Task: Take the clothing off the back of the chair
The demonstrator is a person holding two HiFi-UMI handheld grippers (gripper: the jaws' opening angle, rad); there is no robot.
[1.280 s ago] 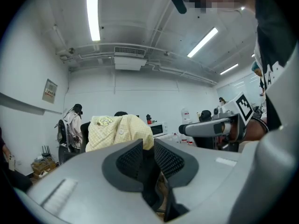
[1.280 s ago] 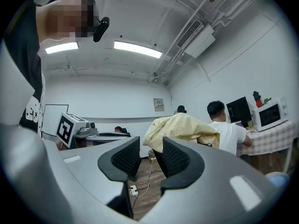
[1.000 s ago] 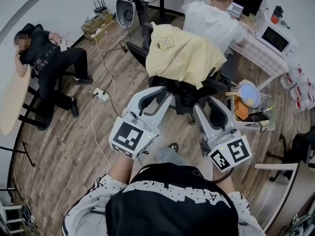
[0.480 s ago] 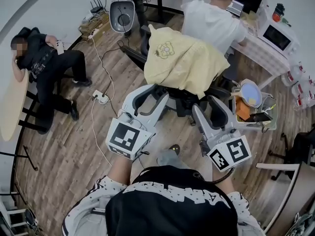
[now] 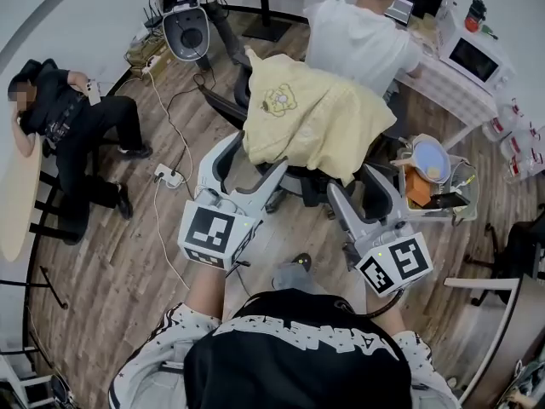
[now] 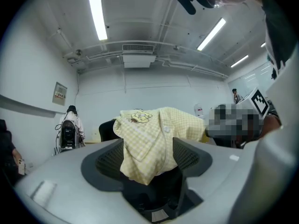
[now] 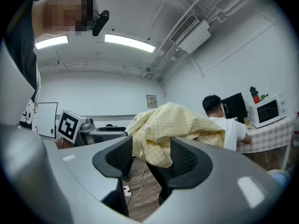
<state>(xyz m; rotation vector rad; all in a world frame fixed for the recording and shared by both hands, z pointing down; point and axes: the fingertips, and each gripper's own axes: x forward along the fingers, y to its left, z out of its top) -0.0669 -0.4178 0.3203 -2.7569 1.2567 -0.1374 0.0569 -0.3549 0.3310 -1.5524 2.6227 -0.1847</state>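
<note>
A yellow checked garment [image 5: 315, 122] with a bear patch lies draped over the back of a black office chair [image 5: 311, 184]. My left gripper [image 5: 249, 162] is at the garment's lower left hem and its jaws are opening. The hem [image 6: 149, 148] hangs in line with the gap, and the pads do not press on it. My right gripper [image 5: 362, 186] is just short of the garment's lower right edge. Its jaws are opening too, and the cloth [image 7: 177, 129] lies ahead of them, clear of the pads. Both grippers [image 6: 147, 160] [image 7: 152, 157] point level at the chair.
A person in a white shirt [image 5: 362, 37] sits at a desk right behind the chair. Another person in black [image 5: 77, 118] sits at the left. A wire cart with a bowl [image 5: 434, 173] stands to the right. A power strip [image 5: 164, 175] and cables lie on the floor.
Both grippers have moved forward to the chair. Their jaws have spread wider, the left pair by far the more. The garment and chair now sit closer in the head view.
</note>
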